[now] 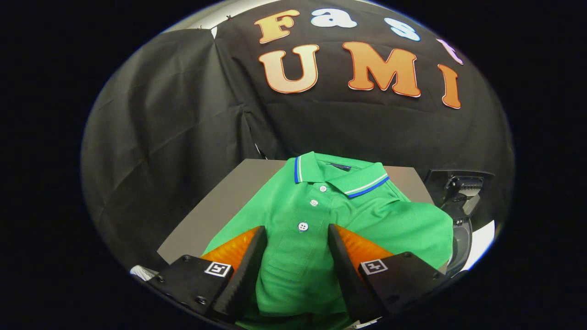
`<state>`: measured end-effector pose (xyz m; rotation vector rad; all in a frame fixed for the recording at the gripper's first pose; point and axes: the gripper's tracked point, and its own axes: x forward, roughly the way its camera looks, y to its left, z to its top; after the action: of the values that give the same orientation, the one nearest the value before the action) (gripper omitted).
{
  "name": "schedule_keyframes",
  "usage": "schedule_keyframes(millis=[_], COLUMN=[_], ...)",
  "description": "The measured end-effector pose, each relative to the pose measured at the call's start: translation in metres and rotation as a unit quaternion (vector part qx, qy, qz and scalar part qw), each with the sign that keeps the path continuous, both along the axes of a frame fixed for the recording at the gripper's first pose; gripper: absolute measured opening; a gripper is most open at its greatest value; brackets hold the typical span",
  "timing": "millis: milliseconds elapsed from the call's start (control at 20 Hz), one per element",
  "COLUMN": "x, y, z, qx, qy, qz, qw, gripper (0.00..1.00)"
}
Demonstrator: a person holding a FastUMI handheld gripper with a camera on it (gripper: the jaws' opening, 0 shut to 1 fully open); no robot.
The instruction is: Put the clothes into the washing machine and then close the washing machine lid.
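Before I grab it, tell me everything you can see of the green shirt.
The shirt is a green knit polo, collar trimmed in blue and white stripes, with three white buttons down a fastened placket. It lies folded, front up, collar away from the gripper, on a grey board. The open gripper fingers straddle its lower front; whether they touch the cloth is unclear.

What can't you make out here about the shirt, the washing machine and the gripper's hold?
- Green polo shirt: its lower part is hidden behind the open gripper, gripper view.
- Washing machine: just a dark part past the shirt's sleeve; drum and lid position hidden.
- Finger contact with the shirt: fingertips overlap the cloth; touching cannot be told.
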<state>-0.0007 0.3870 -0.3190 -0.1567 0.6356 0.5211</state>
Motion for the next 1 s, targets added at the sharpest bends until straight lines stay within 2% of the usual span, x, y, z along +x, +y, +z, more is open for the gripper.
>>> schedule_keyframes(millis=[100,300,400,450,500,800,900,1000], x=[-0.001,0.000,0.001,0.001,-0.003,-0.003,-0.003,-0.002], y=[-0.002,-0.006,-0.009,-0.010,-0.016,-0.022,-0.022,-0.030], z=[0.001,0.000,0.001,0.002,0.003,0.008,0.007,0.015], qx=[0.010,0.011,0.016,0.018,0.019,0.039,0.049,0.043], qy=[0.002,-0.005,-0.017,-0.019,-0.019,0.003,0.011,0.004], qz=[0.007,0.020,0.037,0.043,0.049,0.061,0.058,0.048], qw=[1.000,1.000,0.999,0.999,0.998,0.997,0.997,0.998], gripper=[0.71,0.60,0.49,0.49,0.35,0.35,0.22,0.22])
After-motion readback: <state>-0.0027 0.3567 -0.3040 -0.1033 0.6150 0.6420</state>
